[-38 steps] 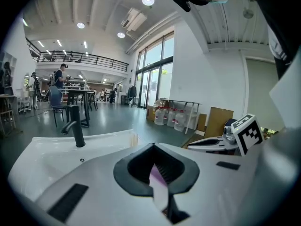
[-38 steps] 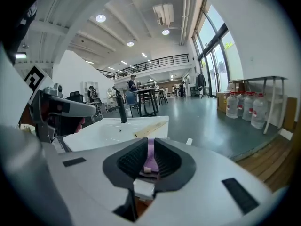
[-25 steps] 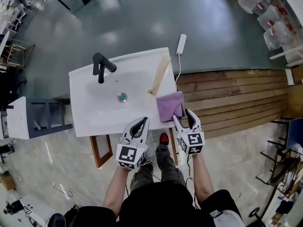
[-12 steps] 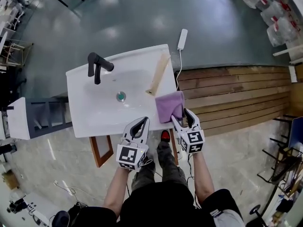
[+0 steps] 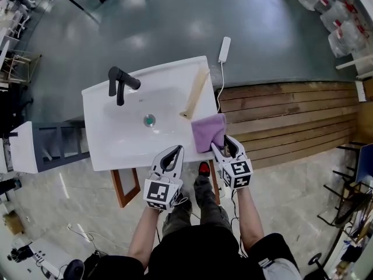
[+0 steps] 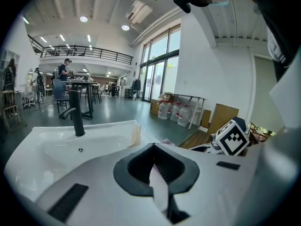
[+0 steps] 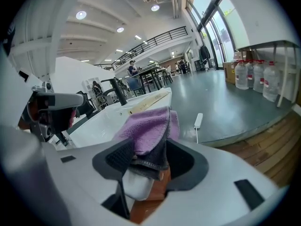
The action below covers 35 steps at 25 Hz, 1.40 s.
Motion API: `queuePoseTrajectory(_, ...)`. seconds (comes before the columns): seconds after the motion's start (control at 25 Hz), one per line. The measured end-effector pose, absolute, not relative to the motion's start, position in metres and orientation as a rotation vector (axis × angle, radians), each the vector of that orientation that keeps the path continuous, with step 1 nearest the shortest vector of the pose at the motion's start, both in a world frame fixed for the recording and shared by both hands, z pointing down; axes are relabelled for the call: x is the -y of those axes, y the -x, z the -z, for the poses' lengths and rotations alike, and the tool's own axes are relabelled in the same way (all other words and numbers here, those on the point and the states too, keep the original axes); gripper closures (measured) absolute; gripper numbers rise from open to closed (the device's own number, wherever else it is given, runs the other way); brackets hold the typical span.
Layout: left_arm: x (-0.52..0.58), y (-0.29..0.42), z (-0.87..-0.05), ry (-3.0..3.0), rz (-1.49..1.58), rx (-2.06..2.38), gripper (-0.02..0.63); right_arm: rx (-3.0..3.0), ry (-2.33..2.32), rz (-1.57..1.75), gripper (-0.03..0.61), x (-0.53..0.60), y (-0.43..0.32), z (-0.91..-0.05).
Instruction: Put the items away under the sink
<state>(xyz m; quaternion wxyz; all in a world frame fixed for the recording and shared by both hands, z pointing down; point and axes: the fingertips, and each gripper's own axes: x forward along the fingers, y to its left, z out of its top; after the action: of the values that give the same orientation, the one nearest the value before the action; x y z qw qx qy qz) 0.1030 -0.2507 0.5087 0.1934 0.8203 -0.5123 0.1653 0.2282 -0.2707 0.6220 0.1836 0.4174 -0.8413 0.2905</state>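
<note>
In the head view a white washbasin (image 5: 105,142) serves as the worktop, with a black faucet (image 5: 119,83) at its 10 o'clock and a pale wooden strip (image 5: 195,92) lying at its 2 o'clock. The folded purple cloth (image 5: 207,130) sits at the 4 o'clock corner, overhanging the front rim. The right hand-held gripper (image 5: 225,146) reaches the cloth from 6 o'clock, while the left hand-held gripper (image 5: 173,151) hovers at the front rim, apart from everything. A brown framed panel (image 5: 124,186), probably the cupboard door, shows below the basin at 7 o'clock. In the left gripper view that gripper is clenched with nothing in it, aimed across the bowl toward the faucet. In the right gripper view the jaws stand wide and have just been closing. The cloth's hanging edge, purple above a dark grey hem, lies between them but is not yet pinched, so this gripper is released. The step in hand appears to be grasping the cloth. To do it well, I would push in a little further so the pads meet all the folded layers rather than the hem alone. Then clamp fully and lift clear of the rim before carrying it down to 6 o'clock, away from the wooden strip. The idle left gripper could hold the cupboard door.
</note>
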Motion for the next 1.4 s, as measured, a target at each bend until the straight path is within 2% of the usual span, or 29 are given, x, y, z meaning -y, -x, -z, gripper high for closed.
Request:
queuePoseTrajectory(0.2, 0.249, -0.099, -0.508, -2.298, -0.462, 1.445, 0.607, 2.354, -1.195, -0.776, 0.373, 0.272, -0.228, -0.620)
queuePoseTrajectory(0.32, 0.246, -0.097, -0.506, -2.297, -0.459, 1.453, 0.607, 2.334, -1.211, -0.698, 0.433, 0.273, -0.228, -0.617)
queuePoseTrajectory(0.52, 0.240, -0.094, -0.501, -2.294, -0.456, 1.466, 0.607, 2.301, -1.207, -0.629, 0.465, 0.271, -0.227, -0.614)
queuePoseTrajectory(1.4, 0.192, -0.060, -0.445, -2.372, -0.380, 1.552, 0.607, 2.382, -1.338, -0.454, 0.483, 0.254, -0.210, -0.531)
